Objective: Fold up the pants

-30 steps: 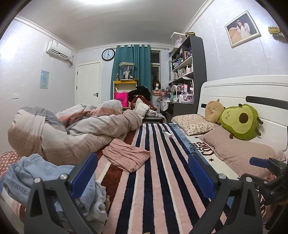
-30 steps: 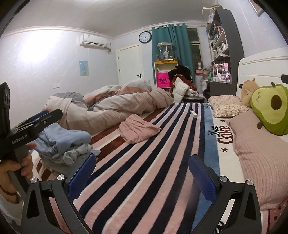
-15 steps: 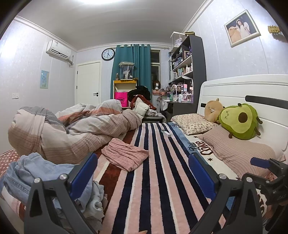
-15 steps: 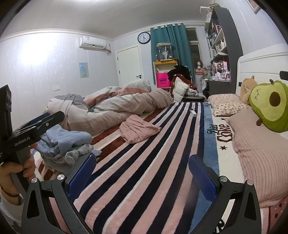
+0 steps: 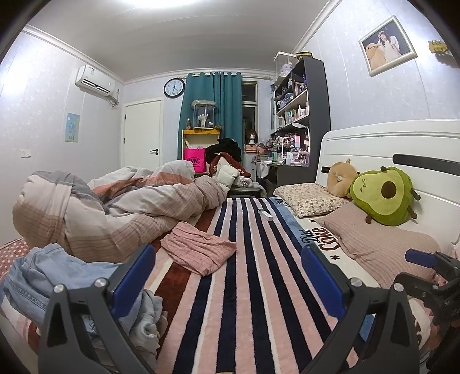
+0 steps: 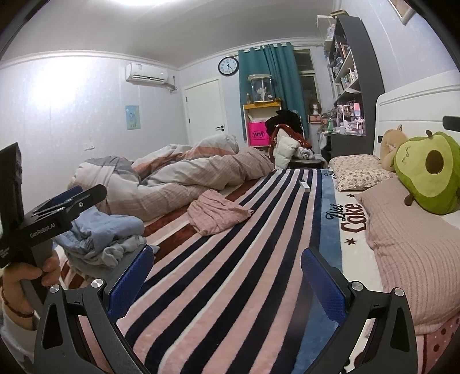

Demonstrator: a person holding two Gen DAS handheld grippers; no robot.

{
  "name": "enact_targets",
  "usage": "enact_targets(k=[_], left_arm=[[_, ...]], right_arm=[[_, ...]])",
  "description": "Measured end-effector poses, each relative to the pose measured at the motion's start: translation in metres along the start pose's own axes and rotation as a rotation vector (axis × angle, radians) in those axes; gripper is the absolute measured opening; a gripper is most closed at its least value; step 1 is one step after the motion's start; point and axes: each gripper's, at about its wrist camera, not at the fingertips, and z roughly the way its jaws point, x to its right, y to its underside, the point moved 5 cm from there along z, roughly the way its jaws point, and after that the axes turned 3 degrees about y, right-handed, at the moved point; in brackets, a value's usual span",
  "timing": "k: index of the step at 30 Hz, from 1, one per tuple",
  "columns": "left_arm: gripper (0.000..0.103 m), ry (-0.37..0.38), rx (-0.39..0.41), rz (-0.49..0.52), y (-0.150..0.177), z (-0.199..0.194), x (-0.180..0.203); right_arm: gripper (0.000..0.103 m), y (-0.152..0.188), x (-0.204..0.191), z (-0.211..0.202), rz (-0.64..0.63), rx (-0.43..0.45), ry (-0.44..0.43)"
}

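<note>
Pants [image 5: 198, 251] lie crumpled beside the duvet [image 5: 115, 207]. I hold both grippers, left [image 5: 227, 276] and right [image 6: 227, 276], jaws spread, empty, near it.

Two pillows [image 5: 309, 199]; two plush toys [image 5: 383, 195]

A ceiling lamp [image 5: 161, 2] blows out white at the top edge, glaring on the left wall [image 6: 57, 86]; fisheye bends edges, corners black, focus sharp.
</note>
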Motion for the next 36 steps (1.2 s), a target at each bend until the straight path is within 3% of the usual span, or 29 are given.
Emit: enact_targets(k=[36], left_arm=[[0.101, 0.036, 0.002, 0.012, -0.004, 0.004, 0.024]], right_arm=[[0.102, -0.007, 0.008, -0.019, 0.005, 0.042, 0.031]])
